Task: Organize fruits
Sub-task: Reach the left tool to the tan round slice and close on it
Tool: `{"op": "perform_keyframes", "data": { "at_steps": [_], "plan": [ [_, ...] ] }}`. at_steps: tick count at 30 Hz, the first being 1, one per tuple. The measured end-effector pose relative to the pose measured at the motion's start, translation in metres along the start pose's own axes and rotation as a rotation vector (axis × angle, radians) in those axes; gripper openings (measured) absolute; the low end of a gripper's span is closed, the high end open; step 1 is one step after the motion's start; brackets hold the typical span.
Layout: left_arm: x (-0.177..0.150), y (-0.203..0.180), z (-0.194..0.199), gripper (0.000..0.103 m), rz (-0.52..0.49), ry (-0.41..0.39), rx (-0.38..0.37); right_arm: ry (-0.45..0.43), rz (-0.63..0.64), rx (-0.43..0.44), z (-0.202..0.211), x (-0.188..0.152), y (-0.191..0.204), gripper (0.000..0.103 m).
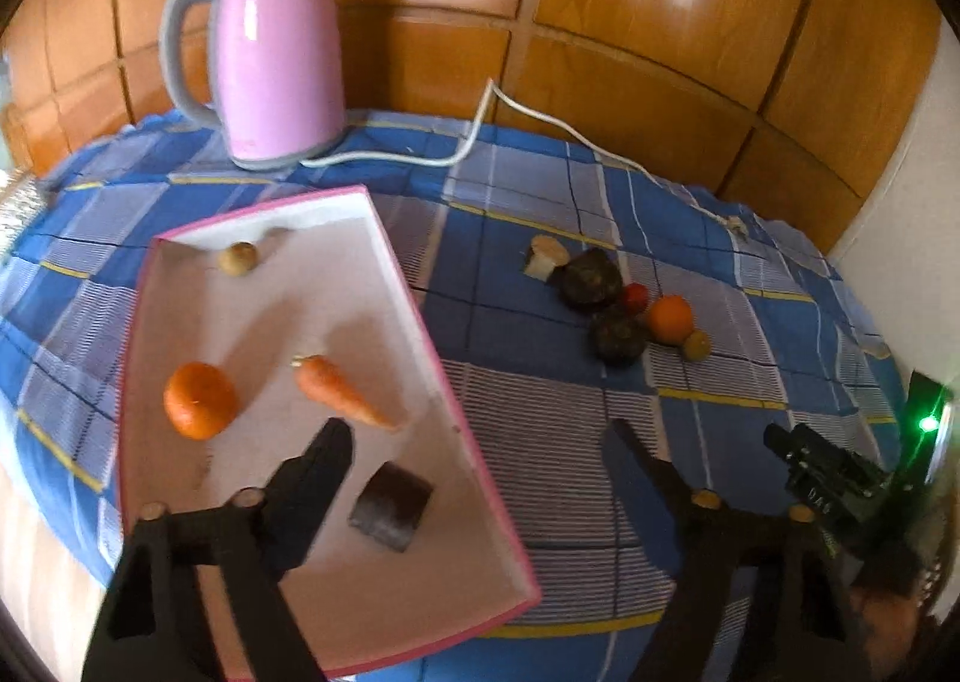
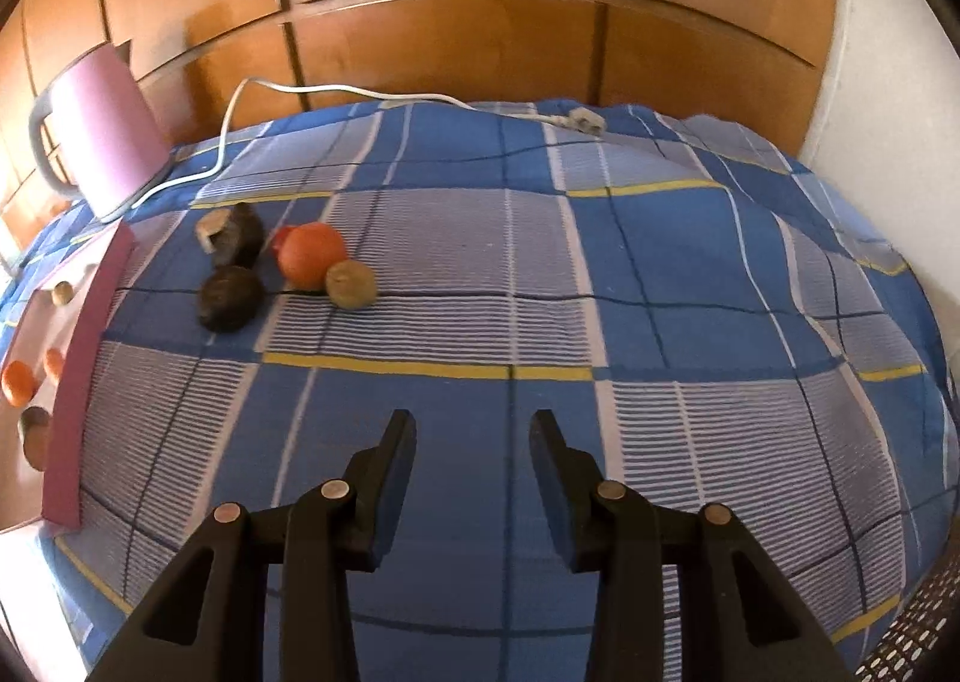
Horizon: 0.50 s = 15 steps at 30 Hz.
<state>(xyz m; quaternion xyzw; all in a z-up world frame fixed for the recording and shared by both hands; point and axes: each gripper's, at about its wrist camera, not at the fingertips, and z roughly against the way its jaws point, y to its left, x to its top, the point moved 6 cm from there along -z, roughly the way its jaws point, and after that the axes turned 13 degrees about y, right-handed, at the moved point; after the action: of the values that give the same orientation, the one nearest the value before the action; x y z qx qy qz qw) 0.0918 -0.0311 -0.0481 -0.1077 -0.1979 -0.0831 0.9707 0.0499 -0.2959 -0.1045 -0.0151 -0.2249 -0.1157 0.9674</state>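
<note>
On the checked blue cloth (image 1: 540, 382), seen from the left wrist, a shallow white tray with a pink rim (image 1: 384, 250) already holds an orange (image 1: 200, 400), a carrot (image 1: 342, 391), a small pale round fruit (image 1: 238, 258) and a dark curved slab (image 1: 391, 506) I cannot identify. The left gripper (image 1: 480, 436) hangs over the tray's near edge with its black fingers apart and nothing between them. The loose pile (image 1: 612, 298) lies well apart to the right: a second orange, two dark knobbly fruits, a small red one, a green-yellow one and a pale mushroom-like piece. A glossy pink kettle (image 1: 276, 57) stands behind, its white cord (image 1: 480, 141) trailing across the cloth.

From the right wrist, the right gripper (image 2: 473, 430) hovers above bare cloth, fingers parted, holding nothing. The pile (image 2: 288, 262) sits ahead and left, its pieces touching.

This looks like the gap between a drop-off and the next pick. The round, smooth fruits may roll, so the next grasp calls for a centred approach on one outer piece.
</note>
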Motion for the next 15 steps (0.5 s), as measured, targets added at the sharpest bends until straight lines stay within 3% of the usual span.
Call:
{"op": "perform_keyframes", "data": {
  "at_steps": [3, 15],
  "plan": [
    [0.009, -0.006, -0.006, 0.064, -0.005, 0.025, -0.025, 0.003, -0.008, 0.0, -0.002, -0.001, -0.004, 0.04],
    [0.074, -0.027, -0.045, 0.044, 0.025, 0.101, -0.106, 0.001, -0.003, 0.021, -0.005, 0.001, -0.002, 0.04]
  ]
}}
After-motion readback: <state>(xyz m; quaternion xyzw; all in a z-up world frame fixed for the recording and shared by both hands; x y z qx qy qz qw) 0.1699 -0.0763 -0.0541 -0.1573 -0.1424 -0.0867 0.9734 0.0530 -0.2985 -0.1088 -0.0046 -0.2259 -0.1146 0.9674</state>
